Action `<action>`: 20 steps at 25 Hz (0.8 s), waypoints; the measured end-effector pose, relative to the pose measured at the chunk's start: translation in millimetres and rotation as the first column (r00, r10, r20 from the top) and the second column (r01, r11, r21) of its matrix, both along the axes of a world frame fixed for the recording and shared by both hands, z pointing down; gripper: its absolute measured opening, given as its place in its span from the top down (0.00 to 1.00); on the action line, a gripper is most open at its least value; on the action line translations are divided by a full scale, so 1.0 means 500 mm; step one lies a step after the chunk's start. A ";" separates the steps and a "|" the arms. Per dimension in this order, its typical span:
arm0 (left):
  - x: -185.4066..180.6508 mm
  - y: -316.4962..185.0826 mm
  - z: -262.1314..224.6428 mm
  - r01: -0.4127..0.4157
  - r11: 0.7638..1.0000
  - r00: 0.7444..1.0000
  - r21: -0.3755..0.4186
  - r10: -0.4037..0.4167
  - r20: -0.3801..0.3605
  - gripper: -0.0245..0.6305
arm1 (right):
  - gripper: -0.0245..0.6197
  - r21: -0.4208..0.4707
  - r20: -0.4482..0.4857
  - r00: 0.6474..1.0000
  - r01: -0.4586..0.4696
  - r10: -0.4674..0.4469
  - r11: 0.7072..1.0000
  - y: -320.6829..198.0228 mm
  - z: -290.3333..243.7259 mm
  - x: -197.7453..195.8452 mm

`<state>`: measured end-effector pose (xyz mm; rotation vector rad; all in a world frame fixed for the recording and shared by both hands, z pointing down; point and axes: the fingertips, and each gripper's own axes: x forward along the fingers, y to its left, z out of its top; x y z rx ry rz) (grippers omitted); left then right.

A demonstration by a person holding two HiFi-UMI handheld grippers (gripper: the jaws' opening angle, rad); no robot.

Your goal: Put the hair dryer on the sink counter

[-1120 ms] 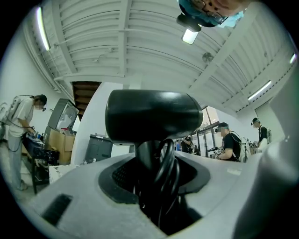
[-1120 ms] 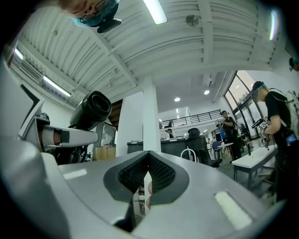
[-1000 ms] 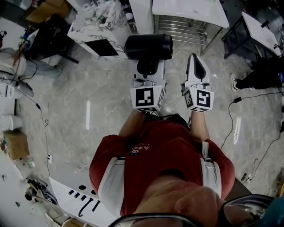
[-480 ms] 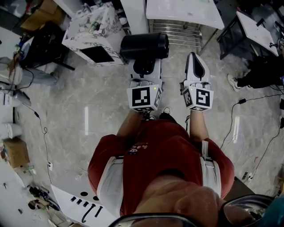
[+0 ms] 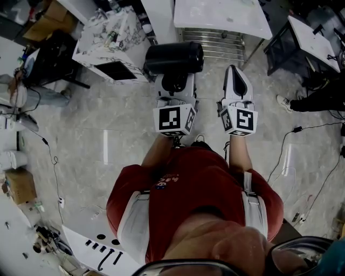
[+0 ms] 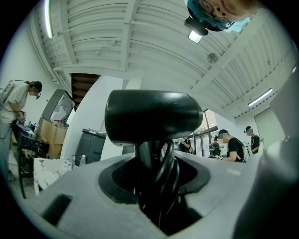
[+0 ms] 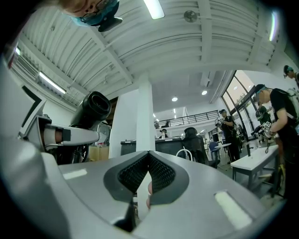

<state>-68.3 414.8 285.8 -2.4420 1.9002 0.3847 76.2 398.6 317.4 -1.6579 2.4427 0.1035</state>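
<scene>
- Left claw (image 5: 176, 85) is clamped on the black hair dryer (image 5: 173, 58). Its jaws press the handle from both sides, and the left gripper view shows that handle (image 6: 145, 154) wedged between them together with loops of black cord (image 6: 169, 161).
- The dryer's fat barrel lies crosswise just past the jaw tips, at 12 o'clock from the person's chest in the head view. It is carried in the air above the floor and rests on no surface.
- From the right gripper view, one round end of the barrel (image 7: 96, 107) faces that camera, at about 10 o'clock.
- Right claw (image 5: 235, 73) sits at 3 o'clock of the dryer, near it but apart. Its jaws meet tip to tip with nothing between them, and the ribbed pads (image 7: 161, 175) touch at the top.
- A marker cube rides at 6 o'clock of each claw: one on the left (image 5: 173, 119), one on the right (image 5: 240, 121).
- Behind the cubes come the forearms and red shirt (image 5: 188, 183) of the person carrying both tools.
- Below everything is a grey marbled floor (image 5: 108, 118) with thin cables trailing across it.
- At 10 o'clock of the dryer stands a white marble-patterned cabinet (image 5: 108, 40) with a dark square opening.
- At 1 o'clock is a white table top (image 5: 221, 13) with a wire shelf (image 5: 215, 42) under it.
- At the 3 o'clock edge, another person's dark leg and shoe (image 5: 284, 101) reach into view.
</scene>
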 end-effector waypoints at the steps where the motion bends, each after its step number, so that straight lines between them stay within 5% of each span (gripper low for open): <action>1: 0.005 -0.010 -0.001 0.002 1.000 1.000 0.003 -0.002 0.000 0.66 | 0.96 0.001 0.001 1.000 0.001 -0.001 1.000 -0.010 0.000 0.005; 11: 0.080 -0.087 -0.005 0.024 1.000 1.000 0.018 -0.024 0.005 0.66 | 0.96 0.006 0.013 0.999 0.033 -0.034 0.999 -0.093 0.009 0.080; 20: 0.075 -0.150 0.002 0.034 0.999 0.999 0.024 -0.034 0.000 0.66 | 0.96 0.020 0.011 1.000 0.019 -0.020 1.000 -0.155 0.017 0.084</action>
